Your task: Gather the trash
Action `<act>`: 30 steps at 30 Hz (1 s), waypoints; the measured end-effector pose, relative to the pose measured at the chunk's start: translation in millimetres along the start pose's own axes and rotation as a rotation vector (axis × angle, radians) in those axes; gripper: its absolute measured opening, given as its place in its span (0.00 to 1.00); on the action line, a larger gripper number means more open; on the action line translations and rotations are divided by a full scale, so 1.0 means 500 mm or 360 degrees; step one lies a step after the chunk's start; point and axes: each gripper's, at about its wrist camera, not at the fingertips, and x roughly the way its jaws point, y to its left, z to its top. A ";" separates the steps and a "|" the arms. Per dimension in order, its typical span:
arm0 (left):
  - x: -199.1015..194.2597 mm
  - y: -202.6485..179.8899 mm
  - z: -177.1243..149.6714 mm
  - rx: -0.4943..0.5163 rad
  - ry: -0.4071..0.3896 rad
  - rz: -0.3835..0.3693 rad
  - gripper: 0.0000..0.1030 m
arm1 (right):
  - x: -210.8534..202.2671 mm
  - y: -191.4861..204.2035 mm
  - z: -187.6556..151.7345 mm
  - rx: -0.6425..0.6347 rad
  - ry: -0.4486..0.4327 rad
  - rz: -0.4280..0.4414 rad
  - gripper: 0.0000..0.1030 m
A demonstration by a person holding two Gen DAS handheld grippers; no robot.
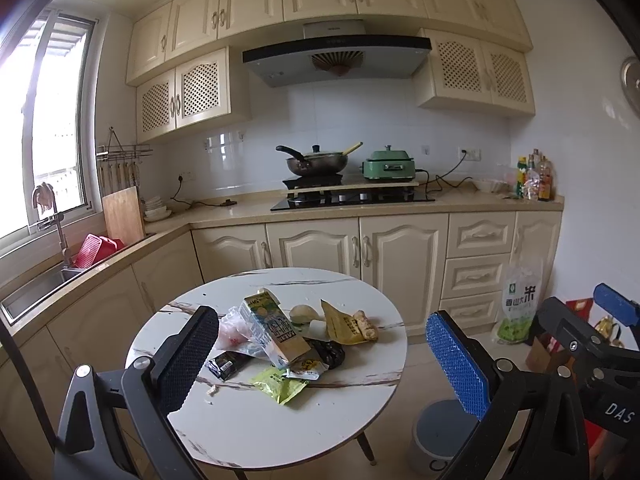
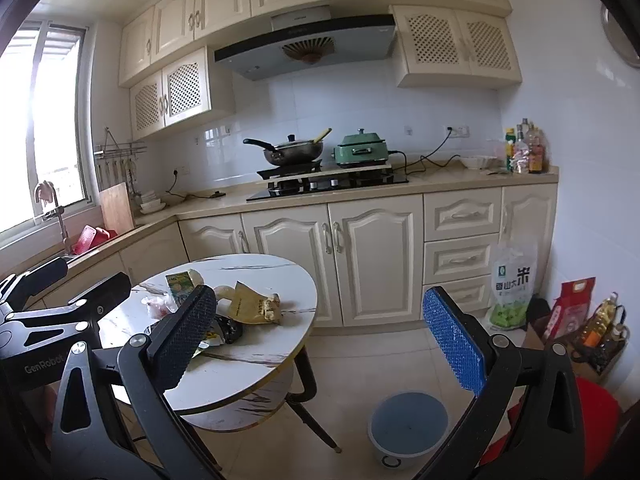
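Both tongs wide, nothing held: left gripper [image 1: 324,354], right gripper [image 2: 320,340]. Trash pile [image 1: 288,336] at tabletop [image 1: 280,432] centre; milk carton [image 1: 272,328] covers wrappers beneath. Bin [image 2: 408,428] on floor off the right edge, partly hidden.

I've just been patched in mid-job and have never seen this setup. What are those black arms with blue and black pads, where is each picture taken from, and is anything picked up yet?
There is no robot here: a person holds a two-finger gripper in each hand, and each gripper carries a wide-angle camera that looks forward along its fingers. One picture comes from the left gripper, the other from the right gripper. The padded black and blue bars are the fingers. Each camera also catches the other gripper at its edge.

Both grippers are wide open and hold nothing.

On the round marble-look table lies a heap of trash: a drink carton, a yellow wrapper, a green wrapper, a black packet and crumpled plastic. A grey bin stands on the floor beside the table. It looks empty.
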 end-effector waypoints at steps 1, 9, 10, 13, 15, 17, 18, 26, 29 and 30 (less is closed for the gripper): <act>-0.001 0.001 0.001 -0.0002 -0.0003 0.0004 0.99 | 0.000 0.001 0.000 -0.0002 0.0000 0.0004 1.00; -0.010 0.009 0.008 -0.0023 -0.0023 0.0009 0.99 | -0.001 0.016 0.004 -0.0025 -0.0006 0.0011 1.00; -0.011 0.010 0.008 -0.0030 -0.0027 0.0014 0.99 | -0.003 0.018 0.004 -0.0027 -0.0011 0.0013 1.00; -0.015 0.014 0.010 -0.0036 -0.0029 0.0017 0.99 | -0.003 0.023 0.007 -0.0034 -0.0018 0.0018 1.00; -0.017 0.016 0.011 -0.0038 -0.0031 0.0020 0.99 | -0.003 0.025 0.008 -0.0034 -0.0028 0.0023 1.00; -0.017 0.018 0.012 -0.0044 -0.0029 0.0016 0.99 | -0.002 0.029 0.008 -0.0038 -0.0029 0.0028 1.00; -0.017 0.018 0.012 -0.0045 -0.0028 0.0018 0.99 | -0.001 0.031 0.008 -0.0039 -0.0029 0.0028 1.00; -0.021 0.023 0.013 -0.0050 -0.0036 0.0021 0.99 | 0.000 0.037 0.008 -0.0049 -0.0027 0.0040 1.00; -0.022 0.022 0.013 -0.0049 -0.0035 0.0025 0.99 | 0.001 0.041 0.008 -0.0048 -0.0027 0.0044 1.00; -0.021 0.022 0.013 -0.0048 -0.0033 0.0022 0.99 | 0.000 0.039 0.008 -0.0049 -0.0027 0.0043 1.00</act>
